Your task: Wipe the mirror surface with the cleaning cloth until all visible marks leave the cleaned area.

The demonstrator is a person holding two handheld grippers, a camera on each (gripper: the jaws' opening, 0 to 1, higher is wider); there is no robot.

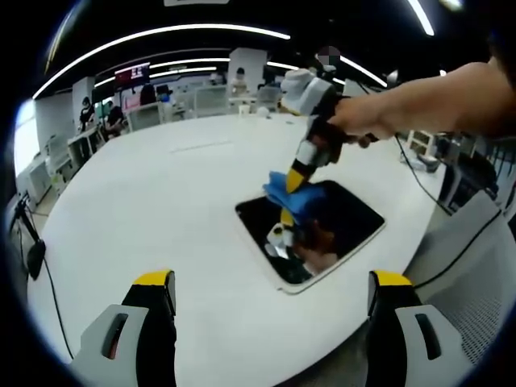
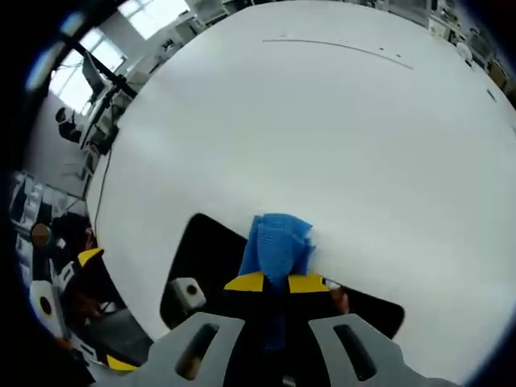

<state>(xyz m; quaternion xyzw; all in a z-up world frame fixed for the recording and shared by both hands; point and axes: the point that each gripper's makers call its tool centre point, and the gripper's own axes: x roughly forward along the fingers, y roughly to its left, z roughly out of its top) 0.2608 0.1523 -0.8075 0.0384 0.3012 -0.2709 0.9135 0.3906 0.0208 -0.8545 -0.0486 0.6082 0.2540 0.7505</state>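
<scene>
A dark rectangular mirror [image 1: 339, 222] with a white rim lies flat on the white round table [image 1: 161, 201]. My right gripper [image 1: 296, 179], held by a person's hand, is shut on a blue cleaning cloth [image 1: 292, 193] and presses it on the mirror's far edge. In the right gripper view the blue cloth [image 2: 276, 246] sticks out between the yellow-tipped jaws of my right gripper [image 2: 276, 282], over the mirror [image 2: 201, 258]. My left gripper [image 1: 272, 282] hovers open above the table's near side, nothing between its fingers. It appears again, small, at the left as the left gripper [image 2: 68, 290].
The table's edge runs close to the mirror on the right, with a chair [image 1: 476, 258] and cables beyond. Desks, monitors and seated people [image 1: 113, 117] line the room's far side. Broad bare tabletop lies left of and beyond the mirror.
</scene>
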